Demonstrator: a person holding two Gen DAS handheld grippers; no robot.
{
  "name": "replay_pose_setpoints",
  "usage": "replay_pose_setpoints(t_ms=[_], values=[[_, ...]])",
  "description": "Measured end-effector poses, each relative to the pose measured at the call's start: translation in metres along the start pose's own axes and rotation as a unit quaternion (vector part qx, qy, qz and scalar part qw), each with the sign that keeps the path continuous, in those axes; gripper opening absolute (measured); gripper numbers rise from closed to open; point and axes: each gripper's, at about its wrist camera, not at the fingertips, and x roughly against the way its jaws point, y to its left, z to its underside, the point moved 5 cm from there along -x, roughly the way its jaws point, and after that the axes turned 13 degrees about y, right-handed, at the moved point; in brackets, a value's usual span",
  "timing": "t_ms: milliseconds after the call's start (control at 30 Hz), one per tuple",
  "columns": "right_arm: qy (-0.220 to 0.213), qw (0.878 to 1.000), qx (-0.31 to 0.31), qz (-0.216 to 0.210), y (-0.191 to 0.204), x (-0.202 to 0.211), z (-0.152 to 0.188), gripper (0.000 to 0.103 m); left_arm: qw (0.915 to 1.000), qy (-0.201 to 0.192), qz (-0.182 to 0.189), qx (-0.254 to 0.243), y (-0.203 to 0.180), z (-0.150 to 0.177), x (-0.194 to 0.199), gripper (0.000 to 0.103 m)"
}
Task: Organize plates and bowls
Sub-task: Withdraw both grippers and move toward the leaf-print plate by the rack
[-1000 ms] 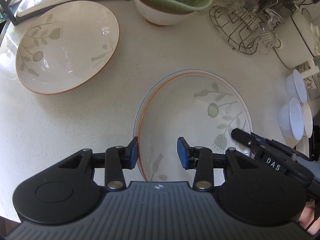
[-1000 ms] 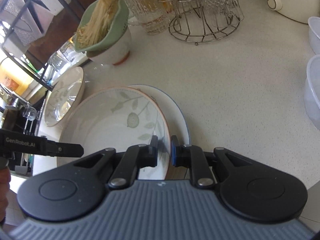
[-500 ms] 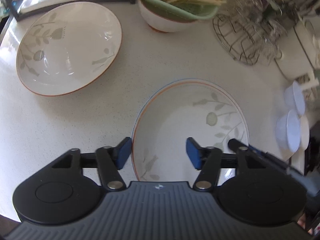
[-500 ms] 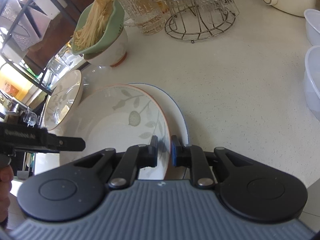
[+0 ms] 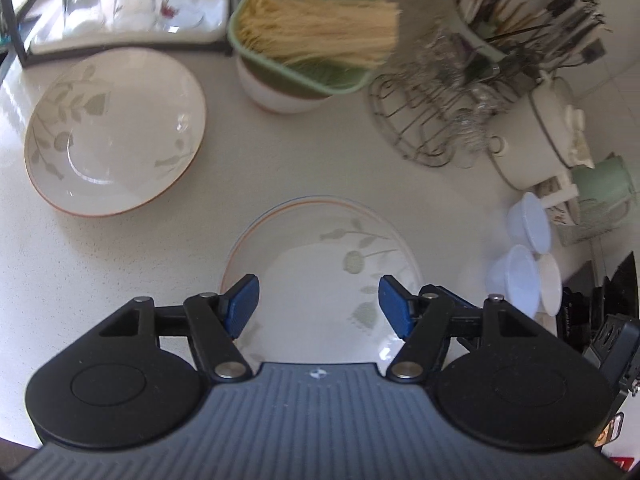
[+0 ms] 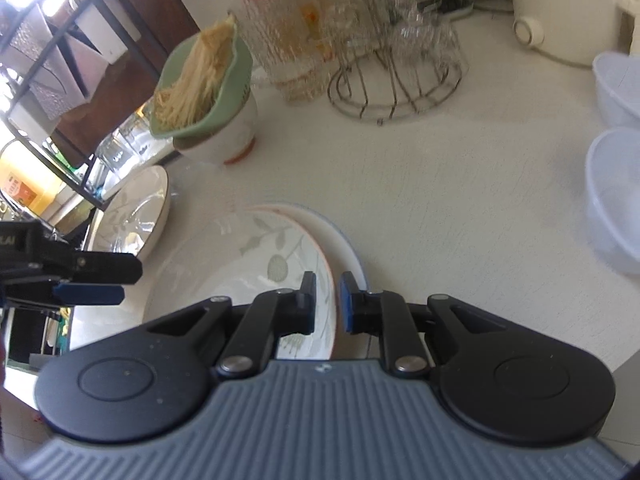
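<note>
In the left wrist view, a leaf-patterned bowl (image 5: 116, 132) sits alone on the white desk (image 5: 304, 152) at the upper left of the frame. At lower centre the left hand-held gripper (image 5: 318, 306) hangs released, its blue pads wide apart above a second leaf-patterned bowl (image 5: 320, 268). That bowl rests in a blue-rimmed plate (image 6: 344, 236), seen best in the right wrist view. There, at lower centre, the right hand-held gripper (image 6: 328, 306) is clenched on the second bowl's right rim. A green colander of noodles (image 5: 308, 36) stands at top centre of the left view, clear plastic bowls (image 5: 520, 256) at its right edge.
</note>
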Motion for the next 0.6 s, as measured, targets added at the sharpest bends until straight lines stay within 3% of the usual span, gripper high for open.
replay_pose_setpoints(t_ms=[233, 367, 600], values=[[-0.038, 0.999, 0.019, -0.006, 0.003, 0.042, 0.001, 0.017, 0.9975, -0.046, -0.014, -0.052, -0.032, 0.014, 0.034, 0.071], [-0.064, 0.997, 0.028, -0.009, 0.007, 0.070, 0.003, 0.017, 0.9926, -0.074, -0.041, -0.087, -0.044, 0.028, 0.058, 0.071], [-0.108, 0.993, 0.046, -0.014, 0.013, 0.118, 0.007, 0.017, 0.9874, -0.111, -0.055, -0.099, -0.054, 0.049, 0.091, 0.071]])
